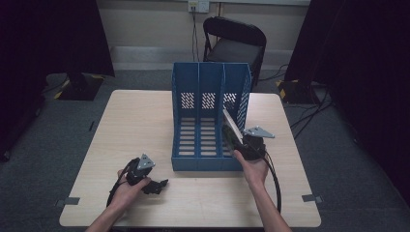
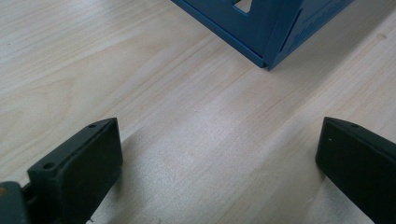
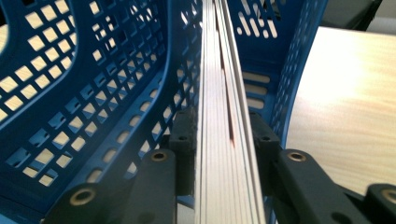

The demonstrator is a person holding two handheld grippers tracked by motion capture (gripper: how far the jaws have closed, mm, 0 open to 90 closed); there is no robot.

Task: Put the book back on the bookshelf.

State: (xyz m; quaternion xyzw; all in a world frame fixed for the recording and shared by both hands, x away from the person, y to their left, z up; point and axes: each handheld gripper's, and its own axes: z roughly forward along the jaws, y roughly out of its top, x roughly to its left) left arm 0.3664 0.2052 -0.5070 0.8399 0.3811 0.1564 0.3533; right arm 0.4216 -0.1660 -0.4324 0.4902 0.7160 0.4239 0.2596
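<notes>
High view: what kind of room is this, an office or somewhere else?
Probably a recording lab or studio, not a home: dark curtains hang at both sides, cables trail over grey carpet, and a folding chair stands behind the table.

File rack mid bench, chair behind the bench. Book tilted in rack's right compartment, right gripper on it. Left gripper front-left of rack.
</notes>
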